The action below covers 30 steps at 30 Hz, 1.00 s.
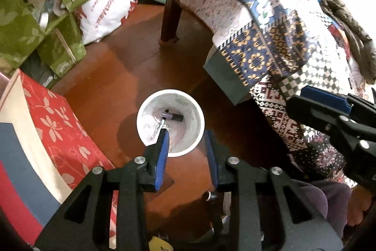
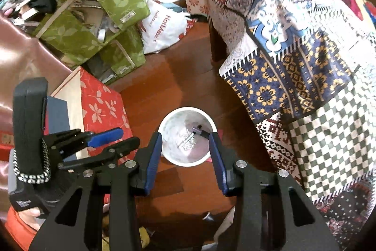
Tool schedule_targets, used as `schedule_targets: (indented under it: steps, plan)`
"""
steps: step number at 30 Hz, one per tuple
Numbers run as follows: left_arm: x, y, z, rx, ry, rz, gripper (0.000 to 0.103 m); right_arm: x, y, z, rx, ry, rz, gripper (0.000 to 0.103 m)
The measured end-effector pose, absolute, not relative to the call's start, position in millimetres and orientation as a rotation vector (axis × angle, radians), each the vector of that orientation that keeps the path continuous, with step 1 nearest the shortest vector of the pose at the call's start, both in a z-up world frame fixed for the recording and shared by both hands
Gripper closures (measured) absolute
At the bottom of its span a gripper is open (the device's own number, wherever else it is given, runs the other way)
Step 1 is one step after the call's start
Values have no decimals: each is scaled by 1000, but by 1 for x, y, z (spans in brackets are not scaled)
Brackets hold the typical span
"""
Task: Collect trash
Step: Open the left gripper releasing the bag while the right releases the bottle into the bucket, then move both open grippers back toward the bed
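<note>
A white round bin (image 1: pixel 170 124) stands on the brown wooden floor; it also shows in the right wrist view (image 2: pixel 186 137). Inside lie a dark purple-and-black tube (image 1: pixel 172 116) and crumpled silvery wrappers (image 1: pixel 161 127), seen again in the right wrist view (image 2: pixel 188 140). My left gripper (image 1: pixel 185 135) is open and empty above the bin's near rim. My right gripper (image 2: pixel 185 141) is open and empty, hanging over the bin with a finger on each side. The right gripper (image 1: pixel 329 114) appears at the right of the left wrist view; the left gripper (image 2: pixel 112 137) appears at the left of the right wrist view.
A low table under a patchwork cloth (image 1: pixel 270 44) fills the right, with its wooden leg (image 1: pixel 170 15) behind the bin. A red floral box (image 1: pixel 58 128), green fabric boxes (image 1: pixel 35 22) and a white plastic bag (image 1: pixel 103 13) crowd the left. A small dark item (image 2: pixel 208 217) lies on the floor near me.
</note>
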<state>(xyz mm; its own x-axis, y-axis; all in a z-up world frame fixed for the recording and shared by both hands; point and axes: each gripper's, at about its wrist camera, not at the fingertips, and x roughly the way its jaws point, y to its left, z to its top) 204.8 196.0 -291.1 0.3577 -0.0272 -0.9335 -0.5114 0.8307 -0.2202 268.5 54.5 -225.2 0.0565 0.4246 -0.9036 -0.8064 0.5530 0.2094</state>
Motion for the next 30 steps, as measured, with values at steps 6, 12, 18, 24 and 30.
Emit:
schedule_targets:
  steps: [6,12,18,24,30]
  plan:
    - [187,183,-245,-493,1097,332,74,253,35,-193,-379,1104,980,65]
    - [166,159,-192,-427,996,343,74,235,6,-158,-366,1006,977,65]
    - [146,124,-140,-360,892,340,74,215,-35,-117,-347,885,982,65]
    - [139,76,-92,-269,788,318,74,208,-83,-76,-277,772,963,65]
    - [154,32,-60,-233,721,253,72,219,-142,-44,-182,688,891,65]
